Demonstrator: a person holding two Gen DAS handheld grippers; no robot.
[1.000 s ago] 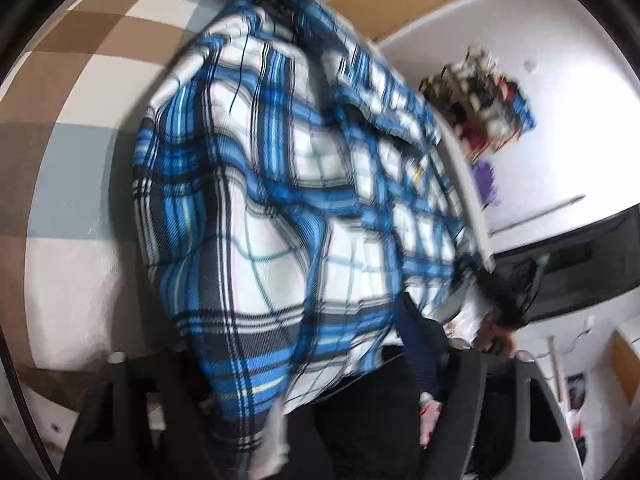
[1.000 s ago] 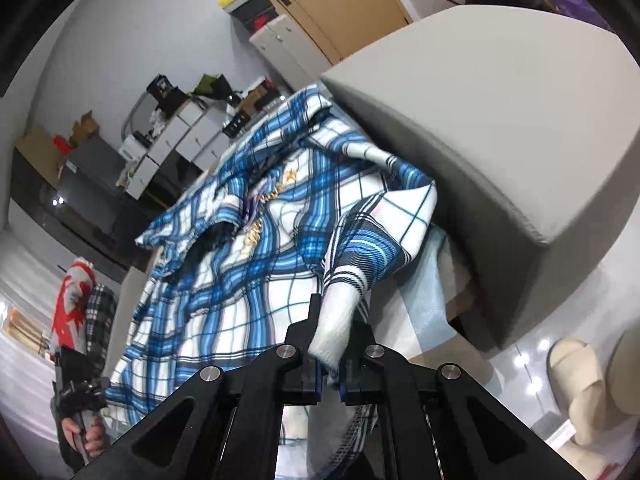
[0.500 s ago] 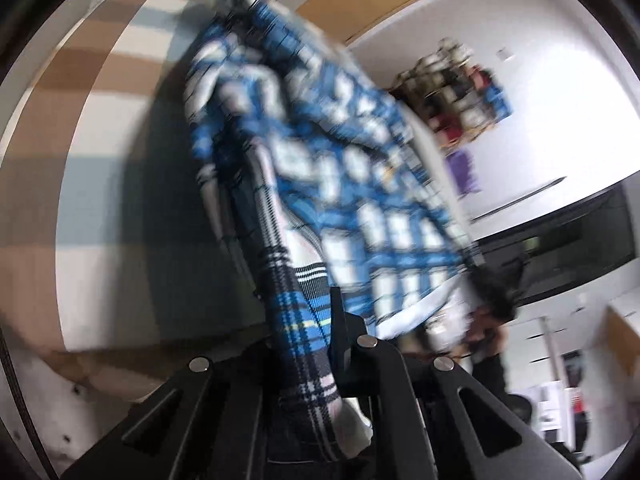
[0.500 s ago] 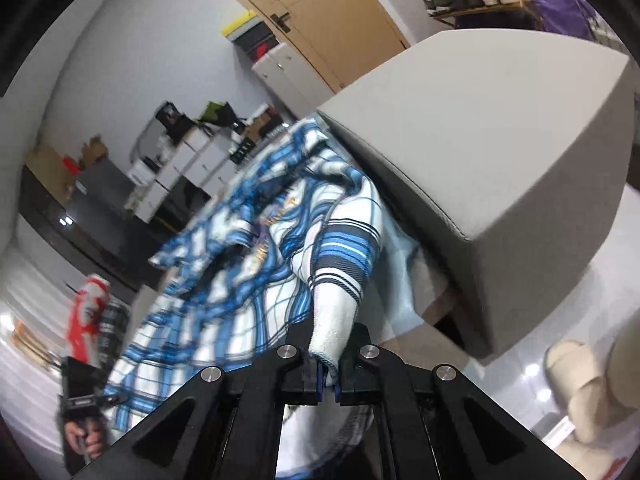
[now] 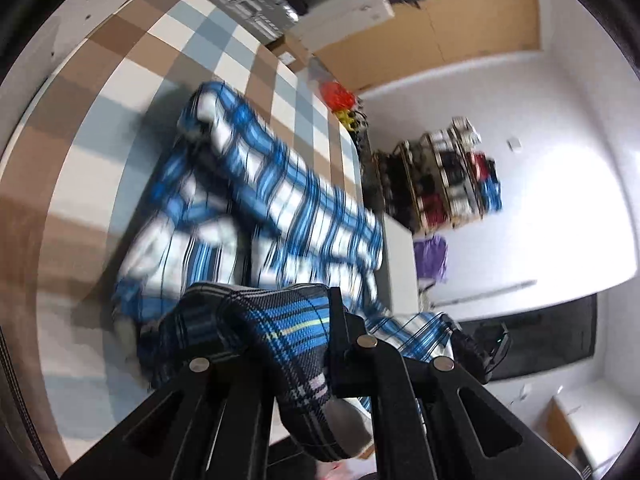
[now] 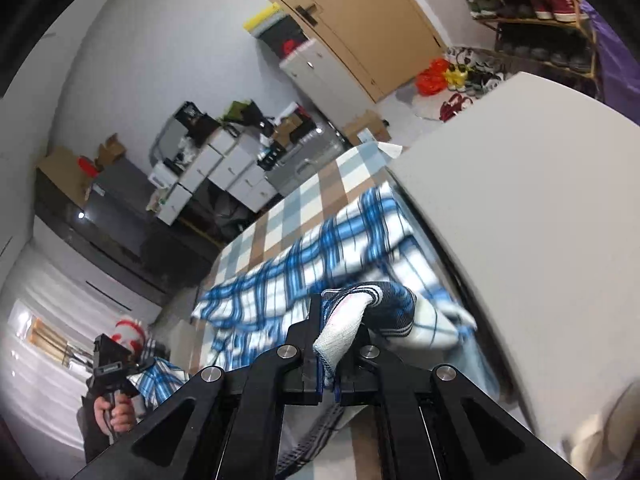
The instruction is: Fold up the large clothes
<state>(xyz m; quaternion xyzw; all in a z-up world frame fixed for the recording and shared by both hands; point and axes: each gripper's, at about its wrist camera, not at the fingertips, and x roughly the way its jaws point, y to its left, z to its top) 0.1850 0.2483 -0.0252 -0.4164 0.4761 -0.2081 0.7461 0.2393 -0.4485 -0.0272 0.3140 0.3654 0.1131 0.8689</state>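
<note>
- Left gripper point(image 5: 296, 332) was clamped on a bunched shirt point(image 5: 256, 216) edge.
- Right gripper point(image 6: 336, 344) pinched another bit.
- Shirt lay blurry across the checkered bed point(image 5: 120, 92).

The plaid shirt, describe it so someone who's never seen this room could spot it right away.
Find the bed with the brown, white and grey-blue checked cover. The plaid shirt lies stretched across it, pinched by the left gripper and right gripper. Its bold blue, white and black plaid is unmistakable.
</note>
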